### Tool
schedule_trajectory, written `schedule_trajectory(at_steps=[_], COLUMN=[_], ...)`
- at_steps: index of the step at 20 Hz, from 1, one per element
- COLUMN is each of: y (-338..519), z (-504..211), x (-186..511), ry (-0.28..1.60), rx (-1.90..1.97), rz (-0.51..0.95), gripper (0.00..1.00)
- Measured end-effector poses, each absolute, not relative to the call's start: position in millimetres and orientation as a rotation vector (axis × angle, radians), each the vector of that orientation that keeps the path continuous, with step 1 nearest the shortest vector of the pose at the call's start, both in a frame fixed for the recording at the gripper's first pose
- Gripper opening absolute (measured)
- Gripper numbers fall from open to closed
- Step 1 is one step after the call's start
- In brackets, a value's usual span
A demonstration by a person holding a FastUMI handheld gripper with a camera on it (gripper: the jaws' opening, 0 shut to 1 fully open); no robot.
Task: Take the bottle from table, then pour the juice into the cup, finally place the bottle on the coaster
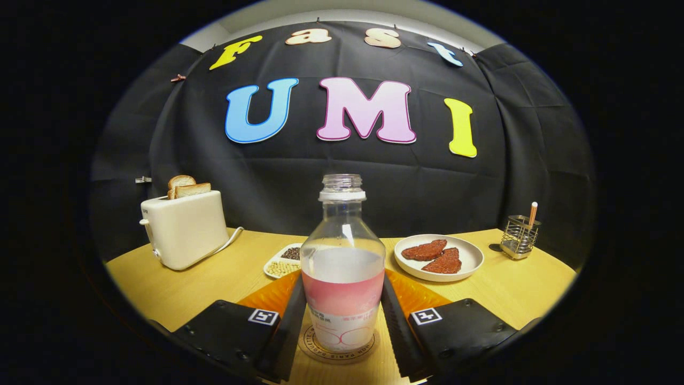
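Bottle (342, 267) stands up straight on round coaster (336, 342), right between the fingers (342, 326). No cap on it. Pink juice fills approx. the lower half, clear above. Left finger (291, 315) and right finger (393, 315) sit tight vs. the bottle's sides, so they look closed on it, w/ both pads touching. Orange mat (417, 294) lies under and just behind the bottle, poking out on both sides.

Beyond the fingers on the yellow bench (203, 283): white toaster (184, 230) w/ 2 bread slices (187, 187) sticking up, far to the left. Small white dish (283, 262) w/ dark and pale beans sits just behind the bottle. White plate (439, 258) w/ 2 reddish-brown pieces is to the right. Wire holder (521, 235) w/ a stick in it stands well apart, at the bench's far right end.
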State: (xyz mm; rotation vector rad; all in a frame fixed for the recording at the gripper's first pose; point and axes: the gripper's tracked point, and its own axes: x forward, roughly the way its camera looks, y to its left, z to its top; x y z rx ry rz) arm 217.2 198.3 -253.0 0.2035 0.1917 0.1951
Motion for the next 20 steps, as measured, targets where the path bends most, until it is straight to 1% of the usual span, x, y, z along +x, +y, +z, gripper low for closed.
schedule_trajectory(at_steps=[6,8,9,14,20], y=[198,199,198,190,175], z=[-257,-259,-260,-251,-217], x=[217,215,214,203,170], ry=[0.206,0.224,0.232,0.243,0.227], rx=[0.218,0.235,0.243,0.266,0.273], rz=[0.205,0.213,0.210,0.211,0.239], gripper=[0.77,0.90,0.99,1.00,1.00])
